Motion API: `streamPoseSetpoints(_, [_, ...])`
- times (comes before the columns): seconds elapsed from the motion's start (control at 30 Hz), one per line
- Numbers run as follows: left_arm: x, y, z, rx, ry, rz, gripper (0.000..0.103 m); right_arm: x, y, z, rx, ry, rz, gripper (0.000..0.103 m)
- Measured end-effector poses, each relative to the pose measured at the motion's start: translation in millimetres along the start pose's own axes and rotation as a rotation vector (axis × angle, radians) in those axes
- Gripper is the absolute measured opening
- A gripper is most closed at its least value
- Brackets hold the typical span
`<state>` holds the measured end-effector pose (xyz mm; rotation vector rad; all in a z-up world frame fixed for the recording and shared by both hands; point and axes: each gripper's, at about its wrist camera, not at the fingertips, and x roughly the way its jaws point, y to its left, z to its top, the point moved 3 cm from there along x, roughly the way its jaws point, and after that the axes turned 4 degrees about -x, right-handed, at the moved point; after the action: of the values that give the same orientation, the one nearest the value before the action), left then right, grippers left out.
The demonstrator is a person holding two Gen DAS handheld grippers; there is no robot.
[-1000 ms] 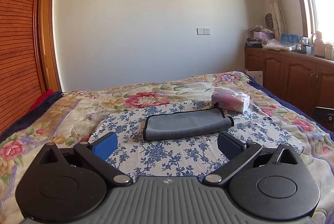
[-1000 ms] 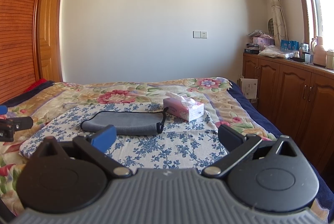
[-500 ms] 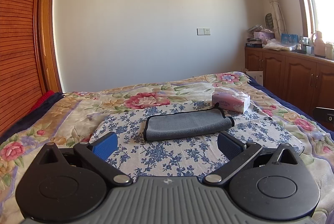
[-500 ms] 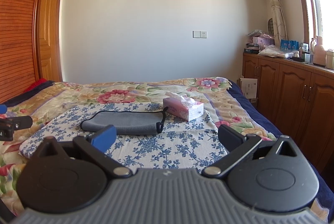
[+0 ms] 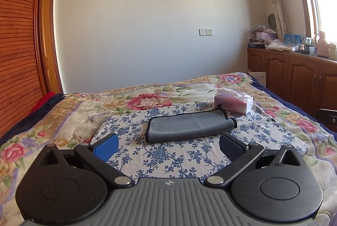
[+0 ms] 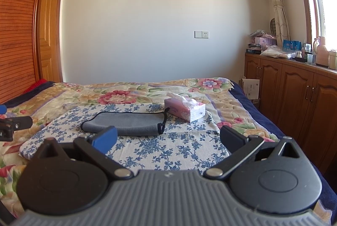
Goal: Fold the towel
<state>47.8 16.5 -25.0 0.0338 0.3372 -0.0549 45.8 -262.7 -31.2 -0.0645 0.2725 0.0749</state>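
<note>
The grey towel (image 5: 189, 127), mid-frame on the bed (image 5: 63, 116), already looks folded; both grippers' jaws are spread, empty. Edges should be squared.

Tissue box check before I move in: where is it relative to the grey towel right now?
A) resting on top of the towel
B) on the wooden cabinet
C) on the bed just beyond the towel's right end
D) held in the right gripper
C: the pink tissue box sits on the bedspread just past the right end of the folded grey towel, while the left gripper and right gripper are both open and empty.
</note>
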Motion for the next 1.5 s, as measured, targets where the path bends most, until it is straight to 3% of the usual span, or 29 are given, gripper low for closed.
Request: streamPoseSetpoints(1.5, [2.2,3.7,-0.4,0.005,0.004,0.002,0.103,-0.3,-0.5,-0.4,0.000,-0.001,-0.001,0.103])
